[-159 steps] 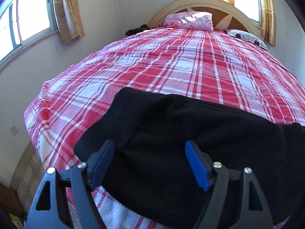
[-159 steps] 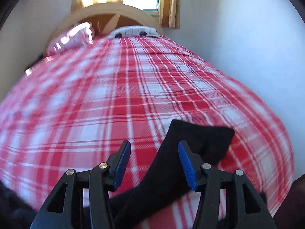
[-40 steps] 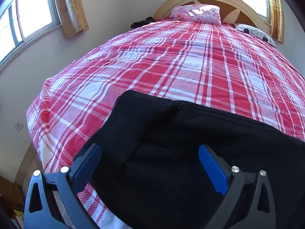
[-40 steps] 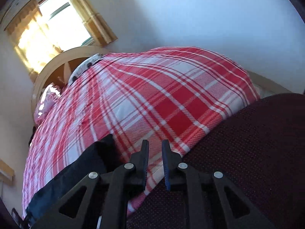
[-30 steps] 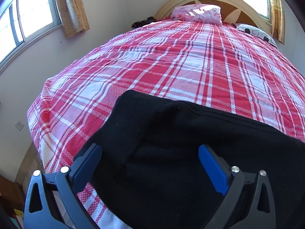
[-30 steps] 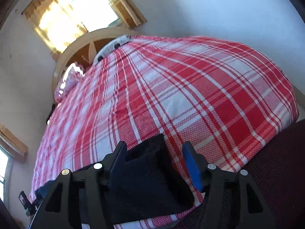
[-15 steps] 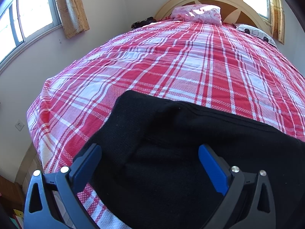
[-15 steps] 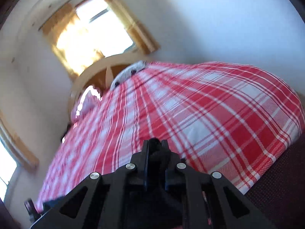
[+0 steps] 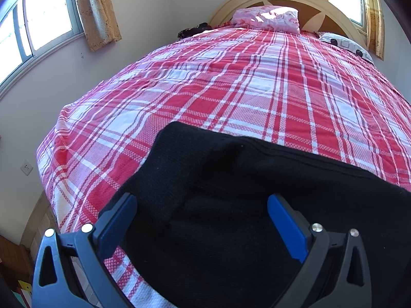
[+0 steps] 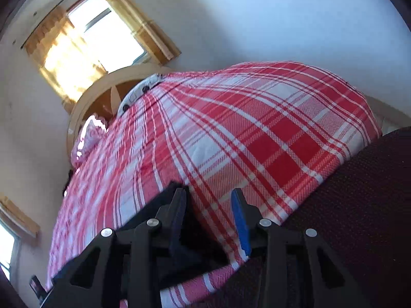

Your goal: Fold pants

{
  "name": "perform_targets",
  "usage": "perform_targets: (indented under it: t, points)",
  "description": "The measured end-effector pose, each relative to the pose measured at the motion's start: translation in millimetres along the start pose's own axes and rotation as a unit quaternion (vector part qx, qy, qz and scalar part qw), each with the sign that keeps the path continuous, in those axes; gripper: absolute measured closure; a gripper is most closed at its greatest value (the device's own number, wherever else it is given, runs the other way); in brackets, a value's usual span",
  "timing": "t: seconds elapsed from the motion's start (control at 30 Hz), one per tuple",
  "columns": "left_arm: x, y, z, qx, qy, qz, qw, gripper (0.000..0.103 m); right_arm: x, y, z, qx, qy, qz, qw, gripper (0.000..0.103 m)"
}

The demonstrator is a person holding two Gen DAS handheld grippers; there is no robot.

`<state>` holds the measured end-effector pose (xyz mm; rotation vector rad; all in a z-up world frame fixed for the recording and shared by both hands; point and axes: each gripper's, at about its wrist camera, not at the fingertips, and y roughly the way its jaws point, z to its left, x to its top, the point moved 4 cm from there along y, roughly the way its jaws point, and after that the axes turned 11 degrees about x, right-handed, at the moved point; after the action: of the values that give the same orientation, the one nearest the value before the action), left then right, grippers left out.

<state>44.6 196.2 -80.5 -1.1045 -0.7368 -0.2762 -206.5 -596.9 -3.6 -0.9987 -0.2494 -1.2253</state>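
Black pants on the near edge of the checked bed, soft and limp.

Left view: left gripper (image 9: 200,220) has its jaws wide apart over the pants (image 9: 257,195), not pressing them; the thick knit should sag, so take an edge.
Right view: right gripper (image 10: 208,218) jaws are opening, with only the bed cover (image 10: 257,154) between them; the pants lie left of them.

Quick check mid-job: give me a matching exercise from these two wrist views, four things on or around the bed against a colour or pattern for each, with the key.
Things:
1. pants
2. bedspread
3. pillow at the middle of the headboard
4. gripper pads

Colours:
A. blue
B. pink
C. black
D. red and white plaid

Pairs: 1-C, 2-D, 3-B, 4-A
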Motion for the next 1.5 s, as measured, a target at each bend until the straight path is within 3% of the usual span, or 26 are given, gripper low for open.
perform_targets:
  t: [0.1,0.2,0.27,0.3,0.33,0.43,0.47,0.5,0.57,0.63,0.73,0.83,0.97,1.0,1.03,1.13,1.17,1.23,1.37,1.4,1.5]
  points:
    - [1,0,0,0.000,0.001,0.001,1.0000,0.000,-33,19,9,0.013,-0.019,0.062,0.998,0.064]
    - [1,-1,1,-0.001,0.005,0.001,1.0000,0.000,-60,40,14,-0.041,-0.060,0.132,0.989,0.067]
    - [2,-1,2,-0.004,0.006,0.002,1.0000,0.000,-65,42,21,-0.076,-0.098,0.139,0.982,0.070]
    - [2,-1,2,-0.005,0.006,0.003,1.0000,0.000,-61,40,23,-0.120,-0.114,0.133,0.977,0.070]
    - [2,0,2,-0.004,0.005,0.004,1.0000,0.000,-54,35,24,-0.190,-0.131,0.115,0.966,0.070]
    - [3,0,1,-0.002,0.007,0.002,1.0000,0.000,-35,13,33,-0.307,-0.161,0.054,0.936,0.067]
    - [3,0,1,-0.001,0.008,0.000,1.0000,0.000,-32,8,42,-0.296,-0.164,0.037,0.940,0.067]
    - [4,0,1,0.000,0.010,-0.001,1.0000,0.000,-31,5,60,-0.240,-0.171,0.021,0.955,0.067]
    - [4,0,0,0.003,0.010,-0.004,0.9999,0.000,-38,9,97,-0.131,-0.195,0.027,0.972,0.067]
    - [4,-1,0,0.007,0.012,-0.009,0.9999,0.000,-56,27,145,-0.037,-0.245,0.067,0.967,0.067]
    - [4,-2,-1,0.009,0.016,-0.015,0.9997,0.000,-84,63,195,0.008,-0.314,0.123,0.941,0.068]
    - [4,-1,0,0.005,0.015,-0.012,0.9998,0.000,-99,95,223,0.030,-0.363,0.150,0.919,0.068]
    - [4,-1,1,-0.002,0.017,-0.015,0.9998,0.000,-120,131,244,0.074,-0.361,0.203,0.907,0.068]
    - [4,-1,1,-0.003,0.017,-0.015,0.9997,0.000,-131,140,249,0.080,-0.369,0.220,0.899,0.067]
    - [3,-1,1,-0.005,0.017,-0.016,0.9997,0.000,-140,153,250,0.076,-0.381,0.235,0.891,0.067]
    - [3,0,0,-0.008,0.015,-0.016,0.9997,0.000,-158,160,261,0.045,-0.450,0.219,0.865,0.068]
    - [3,0,0,-0.008,0.014,-0.016,0.9997,0.000,-159,162,262,0.041,-0.449,0.225,0.864,0.069]
    - [2,0,1,-0.008,0.016,-0.018,0.9997,0.000,-159,163,265,0.045,-0.435,0.245,0.865,0.085]
    - [3,2,1,-0.011,0.011,-0.020,0.9997,0.000,-167,158,274,0.021,-0.469,0.248,0.847,0.095]
    - [3,1,0,-0.010,0.010,-0.021,0.9997,0.000,-165,158,275,0.015,-0.468,0.239,0.850,0.096]
    - [3,1,0,-0.011,0.012,-0.024,0.9996,0.000,-152,161,279,0.006,-0.447,0.187,0.875,0.096]
